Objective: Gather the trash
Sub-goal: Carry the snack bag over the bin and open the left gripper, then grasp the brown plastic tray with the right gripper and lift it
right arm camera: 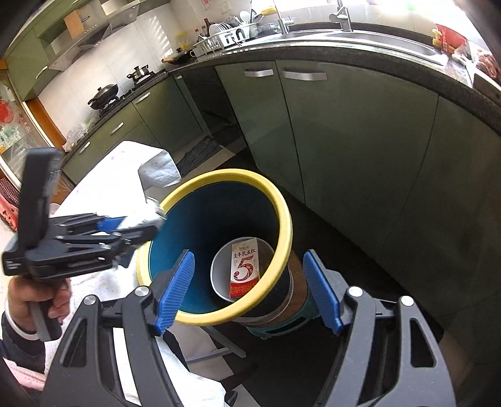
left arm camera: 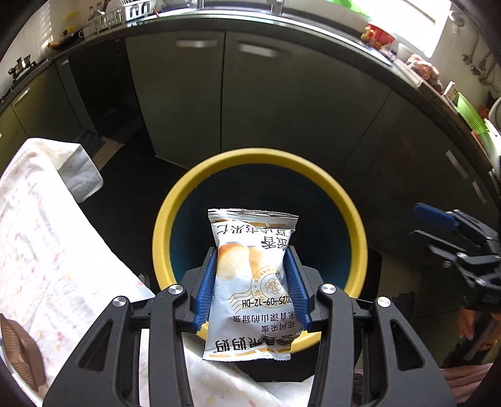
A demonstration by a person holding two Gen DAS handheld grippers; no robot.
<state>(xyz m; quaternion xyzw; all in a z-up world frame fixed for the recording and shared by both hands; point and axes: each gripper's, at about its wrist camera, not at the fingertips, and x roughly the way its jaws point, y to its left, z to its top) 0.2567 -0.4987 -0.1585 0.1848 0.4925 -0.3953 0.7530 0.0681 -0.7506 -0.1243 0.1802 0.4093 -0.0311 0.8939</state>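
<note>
Jaws pinch white bread wrapper — puffy.

Green cabinets, dish rack, wok, patterned tablecloth, sink faucet.

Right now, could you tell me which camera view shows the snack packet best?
The left wrist view: the snack packet fills the centre, print readable, clamped between the left gripper fingers over the yellow-rimmed bin. The right wrist view shows only a blurred silvery end poking from that gripper.
</note>
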